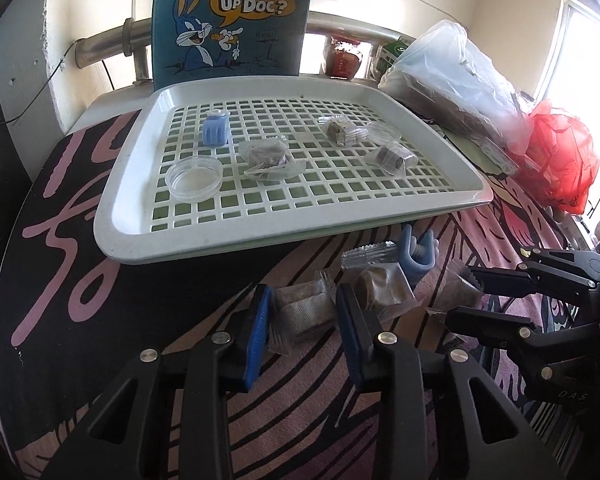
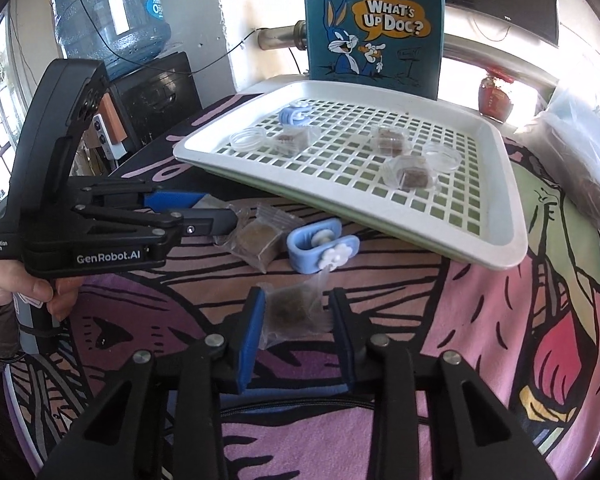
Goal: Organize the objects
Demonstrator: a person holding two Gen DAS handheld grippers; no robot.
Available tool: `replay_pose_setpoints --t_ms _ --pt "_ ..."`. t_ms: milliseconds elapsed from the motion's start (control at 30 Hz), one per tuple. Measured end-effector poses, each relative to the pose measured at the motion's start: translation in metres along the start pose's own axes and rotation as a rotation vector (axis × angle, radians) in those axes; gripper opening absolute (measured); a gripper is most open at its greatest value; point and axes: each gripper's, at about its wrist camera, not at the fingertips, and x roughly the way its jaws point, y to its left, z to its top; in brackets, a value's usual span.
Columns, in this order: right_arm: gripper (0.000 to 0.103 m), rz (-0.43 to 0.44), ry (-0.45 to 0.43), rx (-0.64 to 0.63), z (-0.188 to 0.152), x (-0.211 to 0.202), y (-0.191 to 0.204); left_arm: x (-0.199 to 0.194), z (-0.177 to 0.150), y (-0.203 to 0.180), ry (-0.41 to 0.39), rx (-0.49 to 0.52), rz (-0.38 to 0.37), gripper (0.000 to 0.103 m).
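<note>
A round table under a pink and black cartoon cloth (image 2: 480, 320) carries a white slotted tray (image 1: 260, 224) already holding wrapped brown blocks, clear dishes and a blue clip. On the cloth just before the tray, the left gripper (image 1: 302, 312) pinches a clear-wrapped brown block (image 1: 300, 308), and the right gripper (image 2: 296, 320) pinches a darker wrapped block (image 2: 296, 312). Only the right wrist view shows the water bottle (image 2: 108, 12) and the hand (image 2: 16, 284) holding the left gripper; only the left shows the red bag (image 1: 556, 156).

I see a matt white plastic tray (image 1: 132, 236) on a printed cloth cover (image 1: 300, 420). The wrapped blocks (image 2: 290, 314) wear crinkly clear film, and my jaws carry ribbed blue pads (image 1: 256, 344).
</note>
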Motion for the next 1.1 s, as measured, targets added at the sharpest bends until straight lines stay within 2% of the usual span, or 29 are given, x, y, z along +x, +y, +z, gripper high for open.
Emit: replay_pose_setpoints --t_ms 100,233,400,500,800,1100 --pt "0.031 0.003 -0.008 0.021 0.0 -0.001 -0.002 -0.006 -0.004 -0.002 -0.02 0.006 0.014 0.032" --pt "0.031 0.004 -0.071 0.056 0.002 -0.013 -0.004 -0.022 -0.009 -0.008 -0.085 0.027 0.016 0.032" --pt "0.031 0.011 -0.12 0.057 0.007 -0.019 0.003 -0.032 -0.011 -0.013 -0.13 0.054 0.035 0.032" --pt "0.031 -0.023 -0.141 0.035 0.005 -0.017 0.006 -0.033 -0.012 -0.016 -0.134 0.069 0.035 0.032" --pt "0.031 0.008 -0.178 0.104 0.003 -0.024 -0.008 -0.035 -0.013 -0.016 -0.144 0.064 0.048 0.032" --pt "0.031 0.015 -0.185 0.106 0.002 -0.026 -0.006 -0.034 -0.014 -0.014 -0.142 0.059 0.05 0.032"
